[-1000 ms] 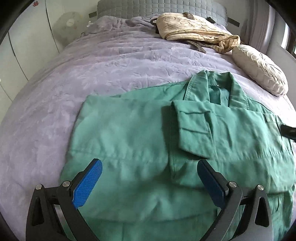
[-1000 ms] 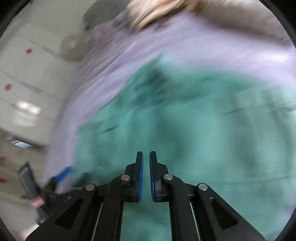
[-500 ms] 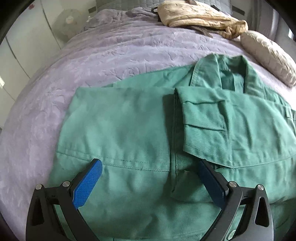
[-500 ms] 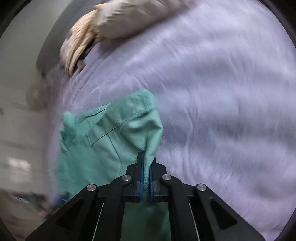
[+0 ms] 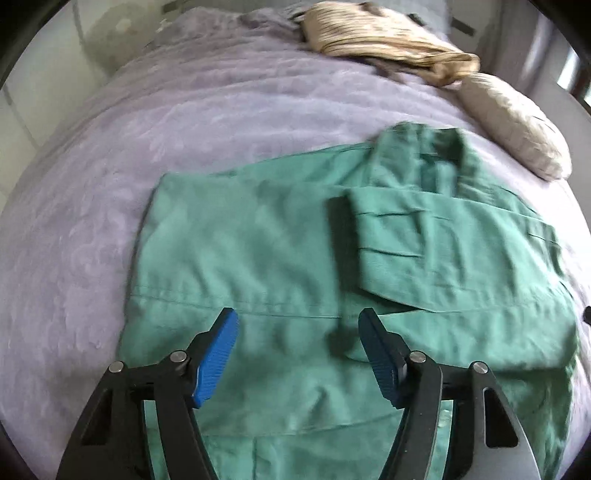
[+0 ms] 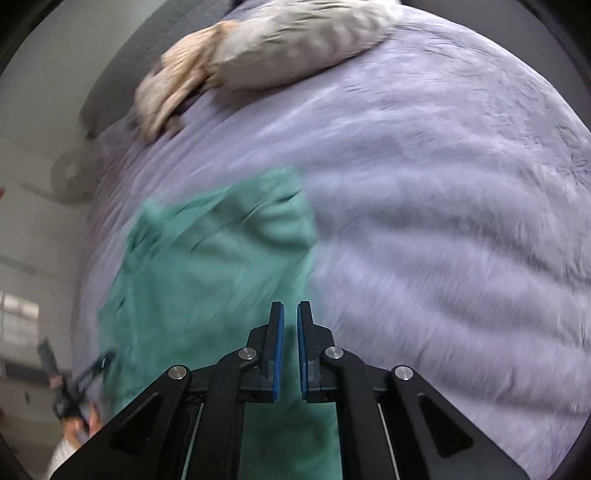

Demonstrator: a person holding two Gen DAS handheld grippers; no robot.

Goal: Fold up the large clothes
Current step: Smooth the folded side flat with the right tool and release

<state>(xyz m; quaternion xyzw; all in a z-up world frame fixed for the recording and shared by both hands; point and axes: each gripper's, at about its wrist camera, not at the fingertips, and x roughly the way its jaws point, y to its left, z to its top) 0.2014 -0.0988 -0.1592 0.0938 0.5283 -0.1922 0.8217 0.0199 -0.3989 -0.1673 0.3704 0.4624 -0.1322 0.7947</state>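
Note:
A green work shirt lies spread on the lavender bedspread, collar toward the pillows and one sleeve folded across its chest. My left gripper hovers over the shirt's lower middle. Its jaws are closing, with cloth below the blue pads but nothing pinched. In the blurred right wrist view my right gripper is shut at the shirt's right edge, and green cloth seems caught between its pads. At the lower left of that view the left gripper and a hand show faintly.
A beige striped garment lies heaped at the head of the bed, and a pale cushion sits at the right. The bedspread stretches bare to the right of the shirt. A white fan and cupboards stand beyond the bed's left side.
The left jaws have narrowed over the shirt. My right gripper closed on the shirt's edge half a second ago and has since moved sideways with it, away from the cushion.

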